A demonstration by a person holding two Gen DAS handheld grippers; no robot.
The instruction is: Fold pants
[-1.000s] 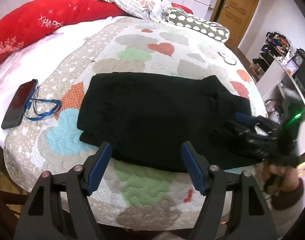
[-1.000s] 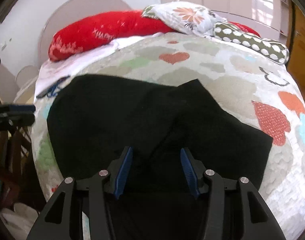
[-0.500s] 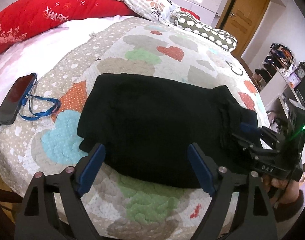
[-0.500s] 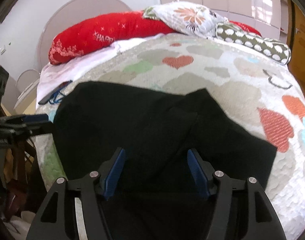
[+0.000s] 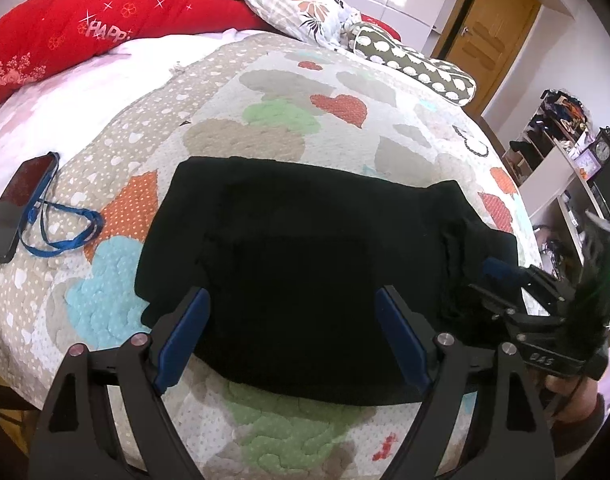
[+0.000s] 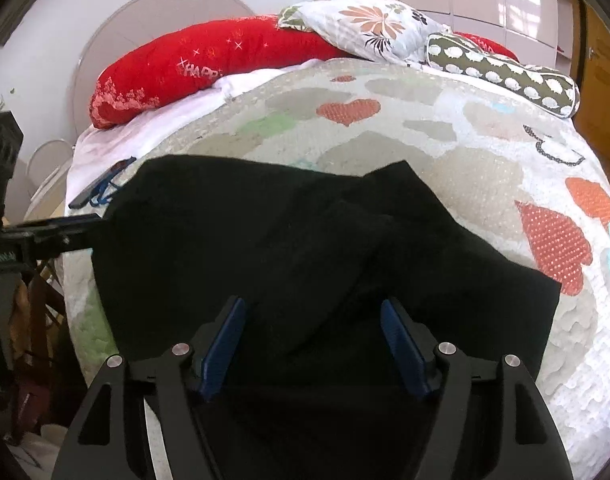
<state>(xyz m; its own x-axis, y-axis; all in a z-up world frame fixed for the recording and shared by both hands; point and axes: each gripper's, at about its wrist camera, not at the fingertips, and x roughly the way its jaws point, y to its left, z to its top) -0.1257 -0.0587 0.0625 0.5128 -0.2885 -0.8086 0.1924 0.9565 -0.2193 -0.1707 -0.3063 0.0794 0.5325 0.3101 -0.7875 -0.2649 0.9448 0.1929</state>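
Observation:
Black pants [image 5: 305,272] lie folded into a flat rectangle on the heart-patterned quilt [image 5: 265,120], near the bed's front edge. My left gripper [image 5: 293,292] is open above the pants' near edge, and its blue pads press on nothing. My right gripper [image 6: 313,302] hovers low over the pants [image 6: 305,240] at their right end. Its jaws are opening, with black cloth lying below and between the pads but not pinched. The left wrist view shows the right gripper [image 5: 505,276] at the pants' right end, held by a hand.
A phone with a blue lanyard [image 5: 21,208] lies at the quilt's left edge. A red bolster [image 5: 105,28], a floral pillow [image 5: 301,4] and a dotted bolster [image 5: 417,68] line the head of the bed. Shelves [image 5: 561,152] and a door [image 5: 485,40] stand on the right.
Both grippers' jaws have spread wider. My left gripper has crept forward, so its fingertips now overlap the pants' near edge. The pants lie as before.

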